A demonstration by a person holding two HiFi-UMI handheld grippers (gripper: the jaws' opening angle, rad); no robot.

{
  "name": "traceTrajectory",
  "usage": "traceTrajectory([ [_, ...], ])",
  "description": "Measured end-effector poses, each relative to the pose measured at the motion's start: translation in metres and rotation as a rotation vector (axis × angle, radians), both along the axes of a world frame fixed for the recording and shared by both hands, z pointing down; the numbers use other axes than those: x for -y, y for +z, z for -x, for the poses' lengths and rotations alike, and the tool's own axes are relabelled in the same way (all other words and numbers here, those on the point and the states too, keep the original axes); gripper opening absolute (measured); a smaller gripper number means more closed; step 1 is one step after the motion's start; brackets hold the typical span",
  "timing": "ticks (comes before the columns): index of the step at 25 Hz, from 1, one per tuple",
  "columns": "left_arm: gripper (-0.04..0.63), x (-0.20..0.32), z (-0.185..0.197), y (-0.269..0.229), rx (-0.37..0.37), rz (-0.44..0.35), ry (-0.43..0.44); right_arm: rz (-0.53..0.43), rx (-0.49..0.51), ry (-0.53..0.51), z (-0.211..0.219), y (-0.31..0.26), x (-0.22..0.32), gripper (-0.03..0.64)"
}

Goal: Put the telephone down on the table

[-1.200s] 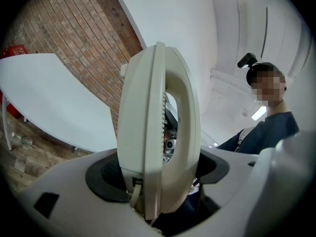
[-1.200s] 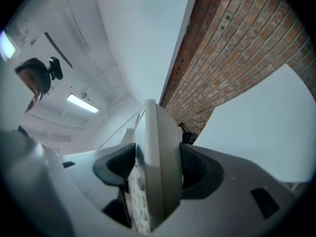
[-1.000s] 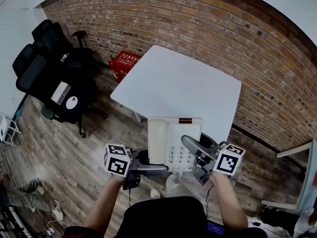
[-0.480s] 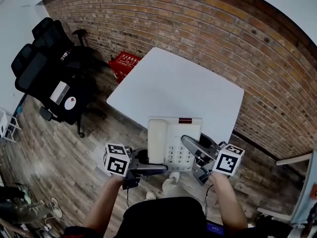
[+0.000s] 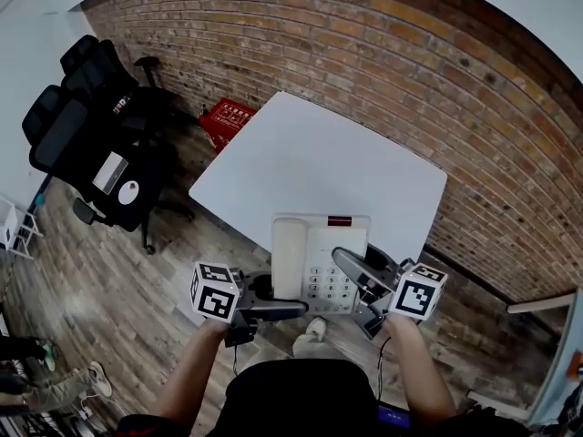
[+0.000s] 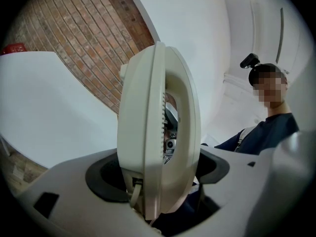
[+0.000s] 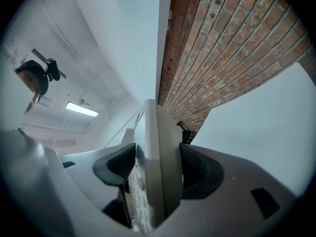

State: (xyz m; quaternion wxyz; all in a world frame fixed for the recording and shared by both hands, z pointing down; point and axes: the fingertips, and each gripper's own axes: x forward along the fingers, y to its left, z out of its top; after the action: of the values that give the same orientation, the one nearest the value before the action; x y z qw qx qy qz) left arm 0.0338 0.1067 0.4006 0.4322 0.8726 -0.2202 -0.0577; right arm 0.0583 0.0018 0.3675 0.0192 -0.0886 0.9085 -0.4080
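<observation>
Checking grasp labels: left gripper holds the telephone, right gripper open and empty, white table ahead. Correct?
No: the right gripper is shut on the telephone too, as the right gripper view shows. The left gripper holds it; the white table is ahead.

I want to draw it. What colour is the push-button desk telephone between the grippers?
Creamy white. The desk telephone shows best in the head view.

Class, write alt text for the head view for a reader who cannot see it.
A white telephone is clamped between the left gripper and right gripper, held at the near edge of a white table. Brick wall behind; black office chairs at left.
</observation>
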Motion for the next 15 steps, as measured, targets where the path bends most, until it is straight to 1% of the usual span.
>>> traceTrajectory([
  [6,0.379,0.015,-0.006,0.0,0.011,0.009,0.002,-0.009,0.001,0.0,-0.005,-0.001,0.015,0.269],
  [15,0.38,0.031,-0.006,-0.003,0.009,-0.004,0.021,-0.011,0.006,0.031,-0.009,-0.005,0.03,0.269],
])
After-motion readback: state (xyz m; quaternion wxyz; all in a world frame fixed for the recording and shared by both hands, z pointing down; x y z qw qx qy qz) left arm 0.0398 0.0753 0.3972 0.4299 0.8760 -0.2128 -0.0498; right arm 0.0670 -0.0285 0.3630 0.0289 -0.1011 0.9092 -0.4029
